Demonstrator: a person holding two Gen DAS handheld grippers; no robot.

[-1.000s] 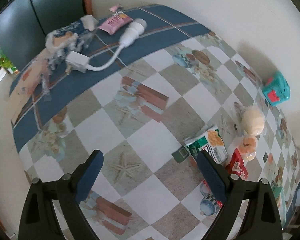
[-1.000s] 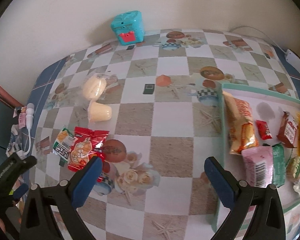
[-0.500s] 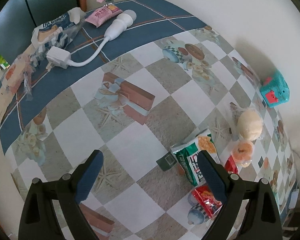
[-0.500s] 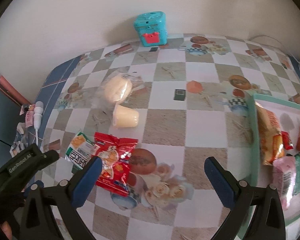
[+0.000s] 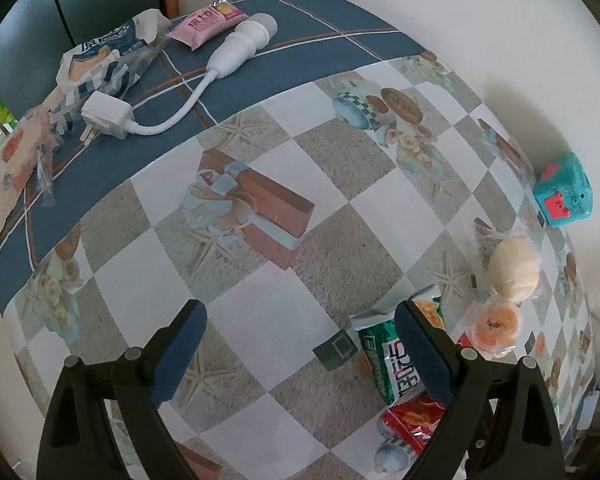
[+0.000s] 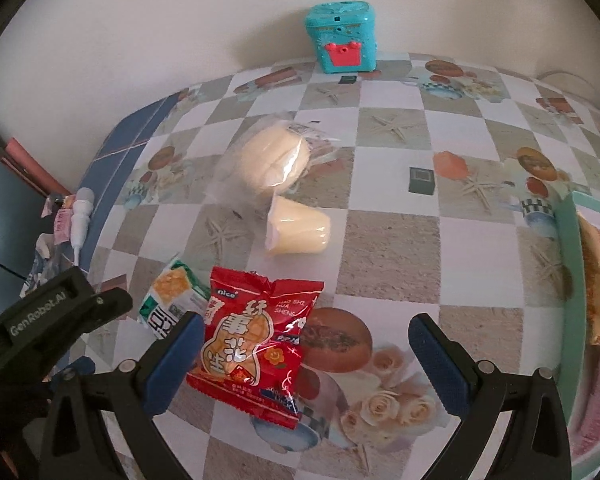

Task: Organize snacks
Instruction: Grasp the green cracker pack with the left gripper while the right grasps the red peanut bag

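Note:
My right gripper (image 6: 306,356) is open above a red peanut packet (image 6: 256,344) that lies on the table between its fingers. A green snack packet (image 6: 170,300) lies left of it, a yellow jelly cup (image 6: 298,232) on its side and a wrapped pale bun (image 6: 274,162) beyond. My left gripper (image 5: 300,348) is open and empty over the tablecloth; the green packet (image 5: 388,356) sits by its right finger, with the red packet (image 5: 412,424), jelly cup (image 5: 496,328) and bun (image 5: 514,272) to the right. A green tray (image 6: 568,264) with snacks is at the right edge.
A turquoise toy box (image 6: 342,42) stands by the wall. A small dark square tile (image 6: 421,180) lies on the cloth. A white plug and cable (image 5: 152,116), a pink packet (image 5: 206,24) and a torn blue wrapper (image 5: 104,60) lie at the table's far end.
Both grippers moved left along the table. The red and green packets came closer to my right gripper, and the tray slid to the right edge of its view. Both stayed open.

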